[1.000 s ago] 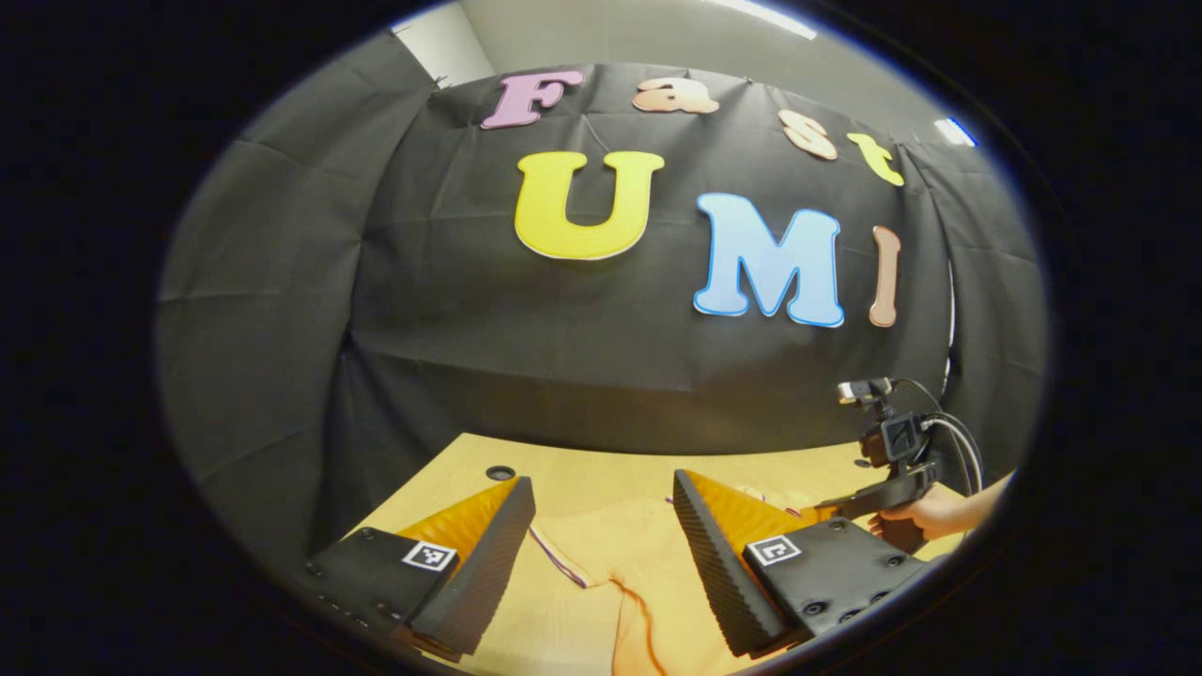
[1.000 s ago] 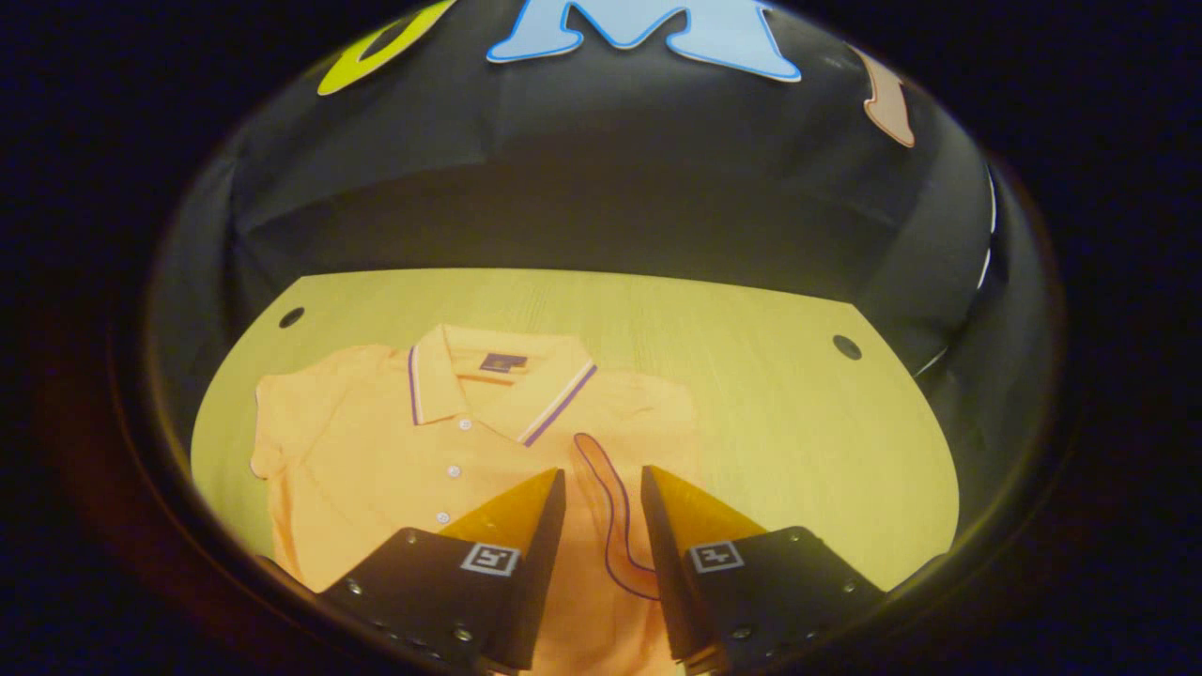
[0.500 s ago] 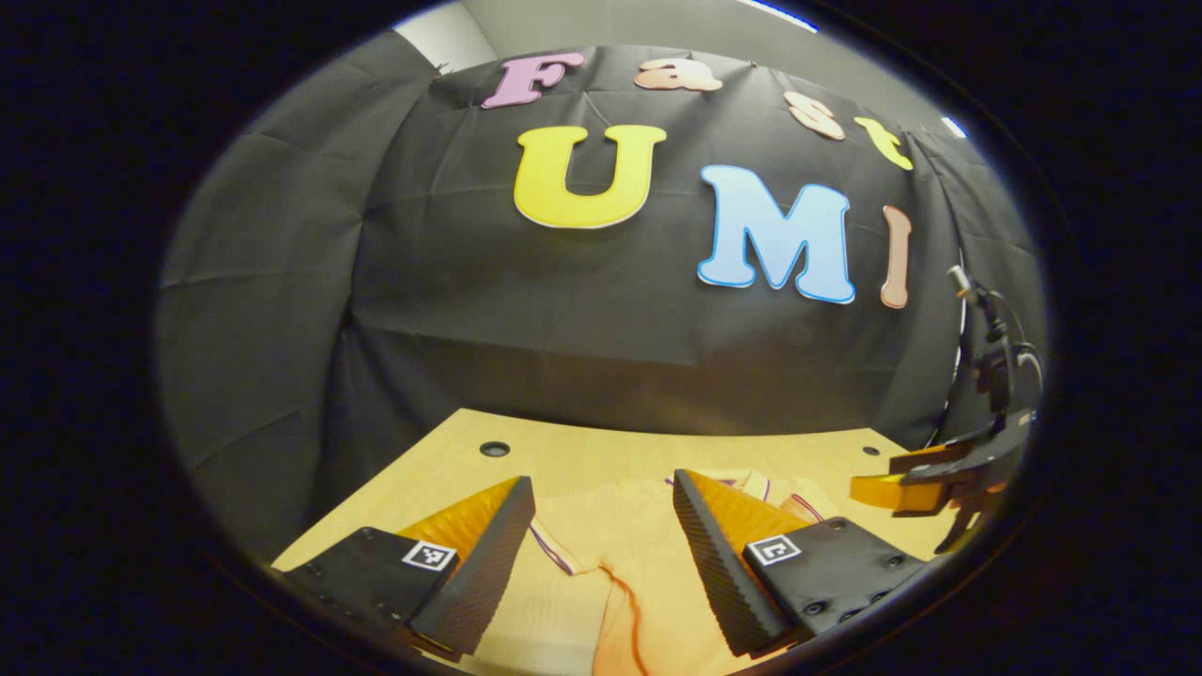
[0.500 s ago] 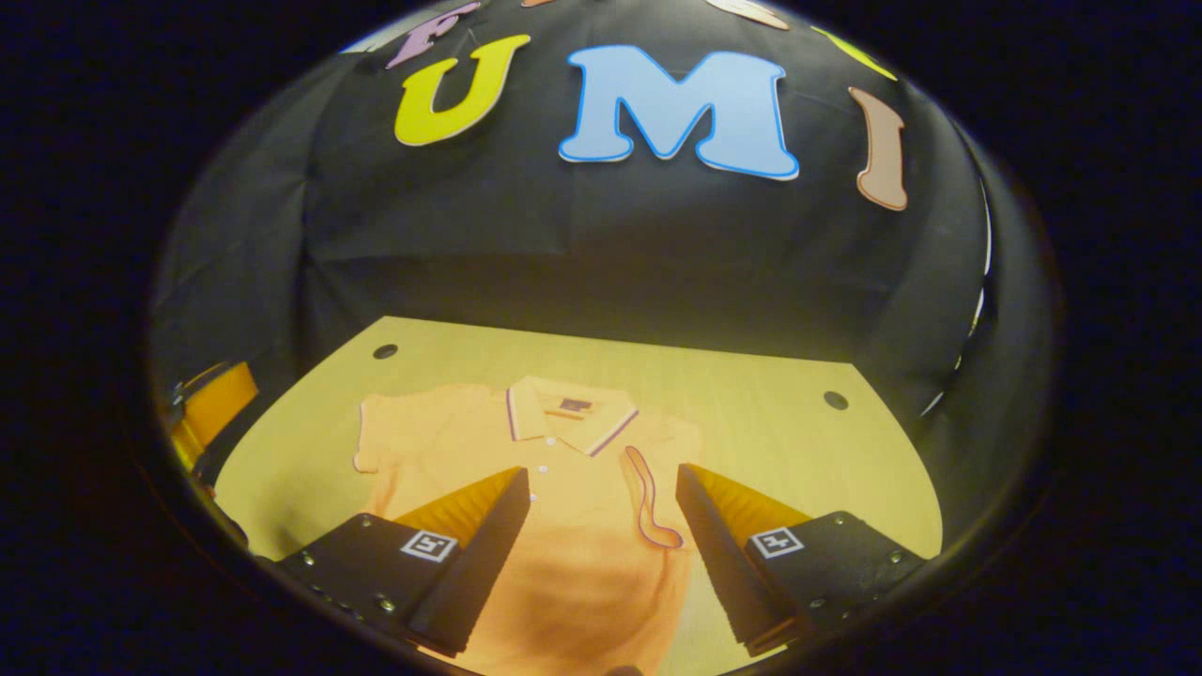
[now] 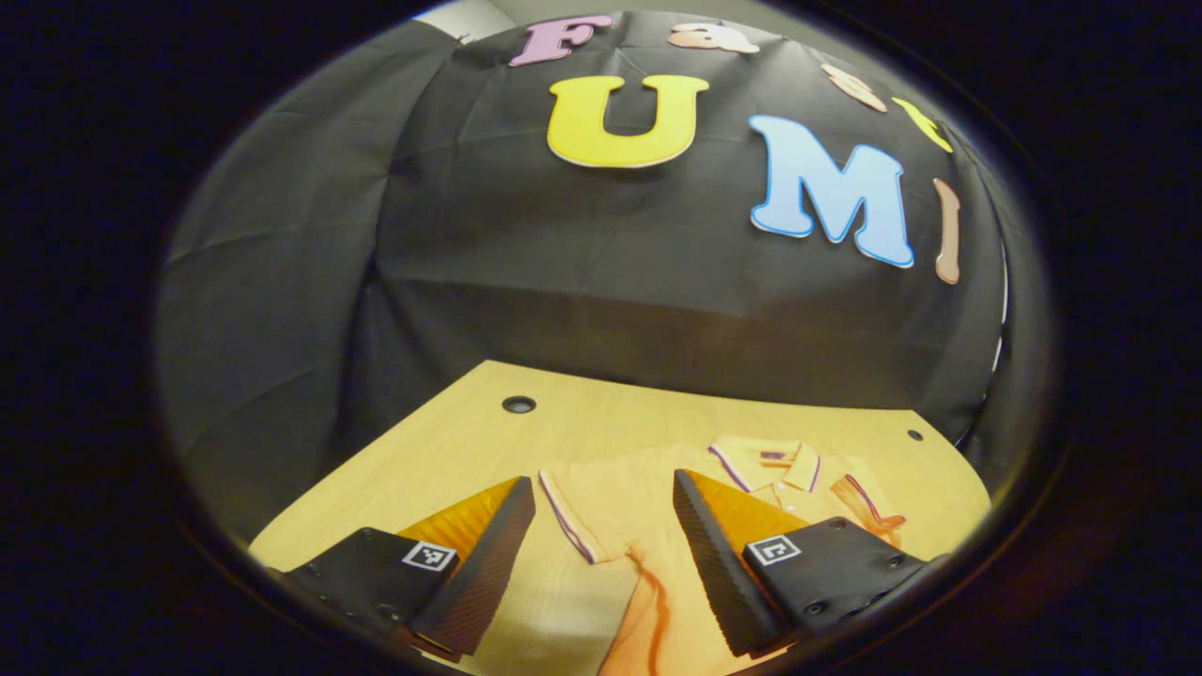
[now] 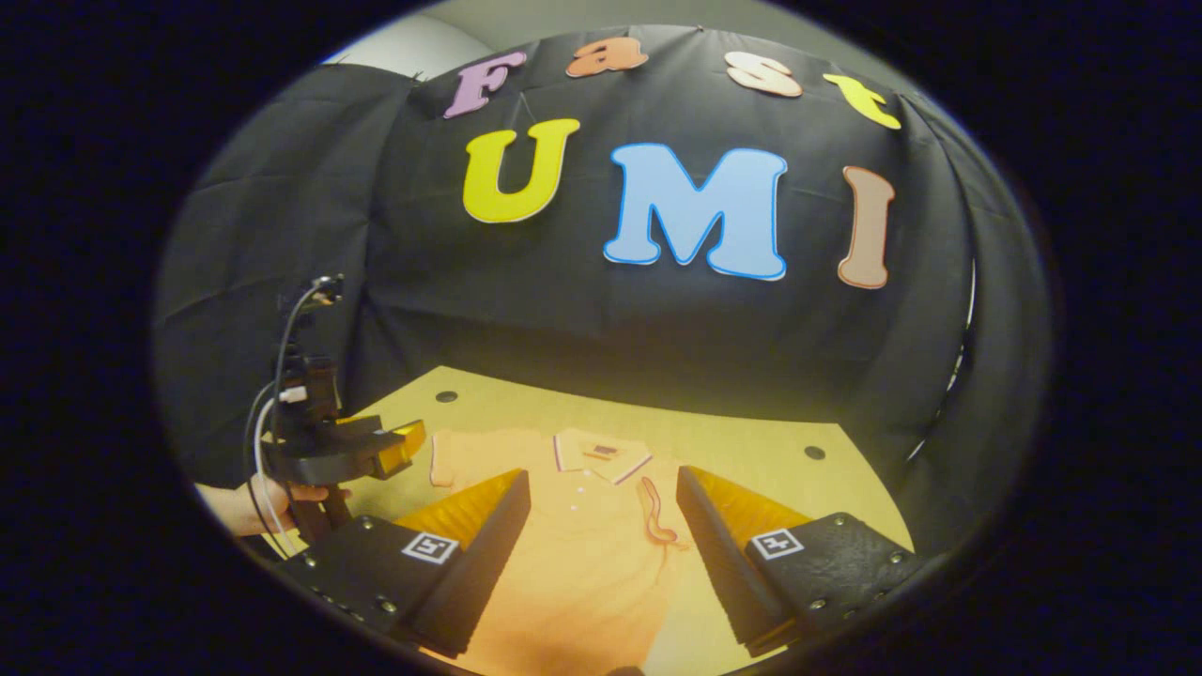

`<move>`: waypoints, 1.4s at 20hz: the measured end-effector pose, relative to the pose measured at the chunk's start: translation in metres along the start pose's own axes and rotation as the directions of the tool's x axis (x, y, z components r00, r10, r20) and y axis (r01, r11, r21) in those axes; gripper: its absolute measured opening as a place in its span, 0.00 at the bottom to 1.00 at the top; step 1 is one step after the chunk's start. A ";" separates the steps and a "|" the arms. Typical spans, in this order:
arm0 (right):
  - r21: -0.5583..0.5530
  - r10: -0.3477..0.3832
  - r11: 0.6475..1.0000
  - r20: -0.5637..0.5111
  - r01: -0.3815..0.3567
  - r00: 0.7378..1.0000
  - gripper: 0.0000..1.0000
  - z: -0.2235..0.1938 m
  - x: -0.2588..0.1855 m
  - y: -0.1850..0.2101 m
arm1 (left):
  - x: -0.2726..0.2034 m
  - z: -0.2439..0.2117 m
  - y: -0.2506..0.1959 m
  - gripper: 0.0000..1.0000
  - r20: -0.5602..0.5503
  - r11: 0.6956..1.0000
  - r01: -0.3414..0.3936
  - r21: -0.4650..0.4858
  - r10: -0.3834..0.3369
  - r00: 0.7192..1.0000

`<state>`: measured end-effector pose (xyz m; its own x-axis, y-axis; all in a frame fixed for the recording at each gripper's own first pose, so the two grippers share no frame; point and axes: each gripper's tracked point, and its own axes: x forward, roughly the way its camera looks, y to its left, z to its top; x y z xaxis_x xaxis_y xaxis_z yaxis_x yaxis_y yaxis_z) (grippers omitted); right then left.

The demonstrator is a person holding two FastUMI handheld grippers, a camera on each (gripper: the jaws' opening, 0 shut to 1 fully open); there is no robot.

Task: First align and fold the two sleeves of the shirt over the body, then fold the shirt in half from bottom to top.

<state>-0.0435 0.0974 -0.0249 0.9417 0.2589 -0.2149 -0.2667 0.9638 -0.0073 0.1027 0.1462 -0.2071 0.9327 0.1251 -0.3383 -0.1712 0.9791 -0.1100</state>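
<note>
An orange polo shirt (image 6: 582, 554) lies flat on the wooden table (image 6: 751, 441), collar (image 6: 601, 451) toward the far wall. One sleeve (image 6: 653, 507), edged in purple, lies folded over the body. The other sleeve (image 6: 441, 460) is spread out flat. My right gripper (image 6: 603, 474) hovers open above the shirt's body with nothing between its fingers. In the left gripper view, the shirt (image 5: 620, 526) and its spread sleeve's trimmed edge (image 5: 563, 516) lie under my left gripper (image 5: 601, 481), which is open and holds nothing. The right gripper view shows the left gripper (image 6: 376, 451) at the left, held by a hand (image 6: 239, 507).
The table (image 5: 441, 460) has small round holes near its far corners (image 5: 518, 405) (image 6: 815, 453). Black cloth hangs close behind the table's far edge. Bare wood lies to the right of the shirt in the right gripper view.
My right gripper has opened wider and drawn back and up from the folded sleeve. The left gripper has tipped down toward the spread sleeve; the right gripper has passed out of its view.
</note>
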 end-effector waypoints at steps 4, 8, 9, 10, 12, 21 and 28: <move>0.019 -0.001 1.000 0.048 0.000 0.999 0.97 0.012 -0.025 0.015 | 0.033 -0.010 0.019 0.96 -0.042 0.999 -0.033 -0.037 0.032 0.999; 0.019 -0.031 0.999 0.061 0.030 0.998 0.97 0.012 -0.034 0.034 | 0.075 -0.029 0.031 0.94 -0.098 0.998 -0.045 -0.054 0.039 0.994; 0.013 -0.043 0.999 0.055 0.042 0.998 0.95 0.010 -0.034 0.037 | 0.086 -0.033 0.033 0.94 -0.110 0.998 -0.045 -0.050 0.039 0.993; 0.010 -0.052 0.999 0.048 0.052 0.997 0.97 0.008 -0.034 0.042 | 0.097 -0.038 0.032 0.94 -0.123 0.998 -0.040 -0.047 0.034 0.992; 0.021 -0.059 0.998 0.015 0.059 0.998 0.97 0.002 -0.031 0.056 | 0.116 -0.047 0.030 0.95 -0.150 0.999 -0.030 -0.042 0.023 0.988; 0.087 -0.120 0.988 -0.041 0.123 0.992 0.97 0.003 -0.019 0.064 | 0.159 -0.075 0.032 0.95 -0.233 1.000 -0.030 0.010 0.031 0.972; 0.113 -0.110 0.987 -0.060 0.117 0.992 0.97 -0.002 -0.017 0.049 | 0.165 -0.084 0.036 0.89 -0.271 0.990 -0.064 0.122 0.096 0.958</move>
<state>-0.0731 0.1403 -0.0233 0.9513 0.1467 -0.2710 -0.1301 0.9884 0.0782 0.2237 0.1888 -0.3452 0.7909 0.1699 -0.5878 -0.1910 0.9812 0.0267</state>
